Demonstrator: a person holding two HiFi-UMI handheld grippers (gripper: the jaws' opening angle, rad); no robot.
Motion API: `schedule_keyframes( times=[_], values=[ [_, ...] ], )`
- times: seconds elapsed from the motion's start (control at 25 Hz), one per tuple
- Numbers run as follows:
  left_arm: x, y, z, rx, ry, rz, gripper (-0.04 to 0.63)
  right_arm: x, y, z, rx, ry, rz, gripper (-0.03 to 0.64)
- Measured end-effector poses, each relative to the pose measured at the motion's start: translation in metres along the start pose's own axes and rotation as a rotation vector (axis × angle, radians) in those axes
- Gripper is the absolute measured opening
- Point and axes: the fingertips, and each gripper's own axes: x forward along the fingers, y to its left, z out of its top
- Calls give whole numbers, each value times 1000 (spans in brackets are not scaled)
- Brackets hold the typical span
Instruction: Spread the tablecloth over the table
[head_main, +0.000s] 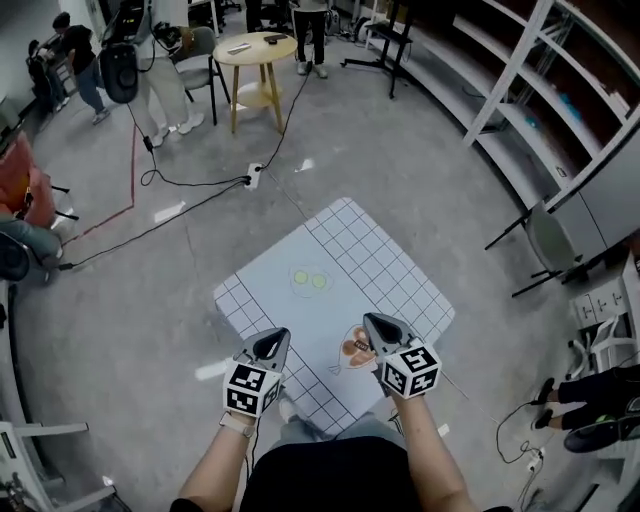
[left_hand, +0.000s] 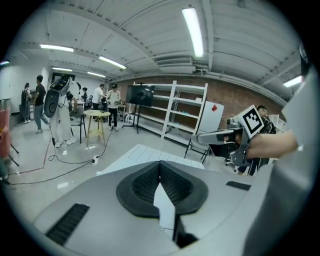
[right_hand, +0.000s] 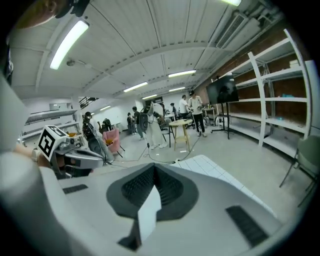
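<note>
1. The left gripper (head_main: 270, 345) has its jaws closed tight on a fold of the tablecloth (head_main: 372, 268), at the cloth's near edge, left side.
2. In the left gripper view, a white strip of cloth sticks out from between the ribbed black pads (left_hand: 175, 186).
3. The right gripper (head_main: 384, 330) is also clamped on the near edge, right side, just beside an orange print (head_main: 356, 348).
4. The right gripper view shows the same thing: a white flap pinched between the pads.
5. The grippers are near each other, side by side, each pointing away from the person and slightly down.
6. The tablecloth is pale with a grid border and lies spread flat in the middle of the grey floor (head_main: 140, 300), corner-on to the person, with its left side hanging down.
7. A green print (head_main: 310, 280) sits near the cloth's centre.
8. A round wooden table (head_main: 256, 48) stands well beyond it, with people around.
9. Shelves (head_main: 540, 100) are on the right, a chair (head_main: 548, 240) is near them, and a black cable (head_main: 160, 228) runs across the floor.
</note>
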Motion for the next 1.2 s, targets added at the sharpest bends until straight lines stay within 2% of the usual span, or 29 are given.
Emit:
schedule_keyframes(
  times=[0.2,0.44,0.68,0.96,1.2],
  values=[
    [-19,-24,60,75,-128,-35,12,-28,24,46,-46,-94,40,11],
    [-36,-49,105,92,-245,-48,12,-54,35,61,-79,-155,96,11],
    [-38,-57,124,190,-265,-37,12,-52,45,89,-128,-193,132,9],
    [-38,-65,142,159,-335,-39,12,-62,43,110,-170,-238,153,9],
    [-38,-61,145,140,-336,-38,12,-60,37,112,-181,-251,151,9]
  ],
)
